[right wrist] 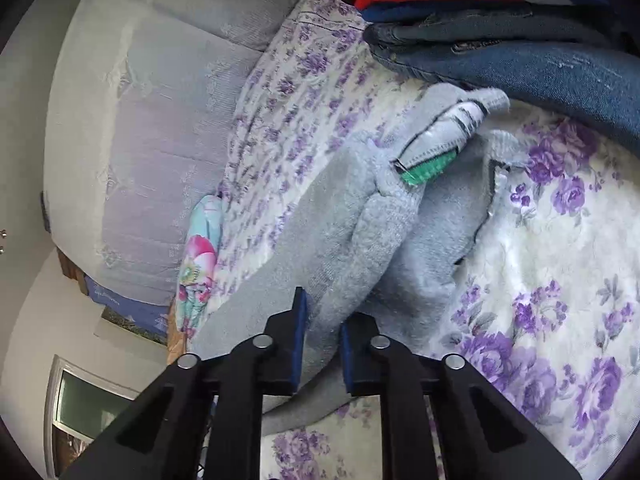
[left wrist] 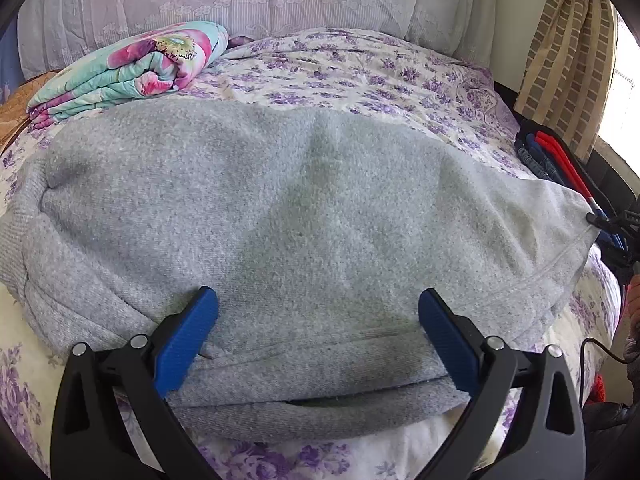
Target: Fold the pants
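A bed with a purple-flowered sheet (left wrist: 360,76) fills the left wrist view, a folded floral quilt (left wrist: 132,68) at its far left. The grey pants (left wrist: 288,208) lie across it, already doubled over. Your left gripper (left wrist: 318,320) stands wide open above the near folded edge, holding nothing. Lower it so both pads straddle every layer of that edge before you close.

In the right wrist view, the same sheet (right wrist: 560,280) carries a stack of folded clothes (right wrist: 500,32) at the top. Your right gripper (right wrist: 323,320) is pinched on a bunched ridge of the pants (right wrist: 380,232), whose label end lies beyond. Keep that grip firm and lift evenly, so the bunch does not drag the layers askew.
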Demonstrator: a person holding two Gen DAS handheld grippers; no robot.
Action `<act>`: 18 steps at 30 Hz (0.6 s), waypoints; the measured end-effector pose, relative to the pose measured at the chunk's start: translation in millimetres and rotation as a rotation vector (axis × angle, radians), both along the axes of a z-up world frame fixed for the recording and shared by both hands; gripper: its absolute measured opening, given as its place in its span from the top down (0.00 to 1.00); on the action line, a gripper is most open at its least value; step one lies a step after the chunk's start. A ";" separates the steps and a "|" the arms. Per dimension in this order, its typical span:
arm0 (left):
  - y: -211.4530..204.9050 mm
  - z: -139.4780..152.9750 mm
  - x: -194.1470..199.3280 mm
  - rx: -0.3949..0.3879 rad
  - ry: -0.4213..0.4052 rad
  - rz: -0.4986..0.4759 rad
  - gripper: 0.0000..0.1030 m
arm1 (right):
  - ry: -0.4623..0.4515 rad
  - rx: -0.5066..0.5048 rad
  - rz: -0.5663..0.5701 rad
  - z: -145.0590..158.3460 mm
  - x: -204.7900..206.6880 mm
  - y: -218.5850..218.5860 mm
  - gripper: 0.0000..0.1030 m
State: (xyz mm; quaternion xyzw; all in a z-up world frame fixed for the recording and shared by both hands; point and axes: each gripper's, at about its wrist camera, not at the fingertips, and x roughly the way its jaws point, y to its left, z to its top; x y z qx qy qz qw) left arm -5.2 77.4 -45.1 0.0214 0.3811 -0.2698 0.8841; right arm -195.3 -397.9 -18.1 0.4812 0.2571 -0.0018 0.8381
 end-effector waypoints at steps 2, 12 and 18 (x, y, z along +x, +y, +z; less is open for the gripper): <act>-0.5 0.1 -0.3 0.002 -0.001 0.000 0.05 | -0.033 -0.043 0.028 18.6 -8.4 3.2 0.91; -2.3 0.8 -3.6 0.015 -0.009 0.005 0.05 | 0.088 -0.010 -0.063 -11.5 -43.4 -16.7 0.42; -5.0 19.3 -21.6 -0.069 -0.015 0.002 0.05 | 0.095 0.053 -0.089 -28.6 -28.2 -44.5 0.38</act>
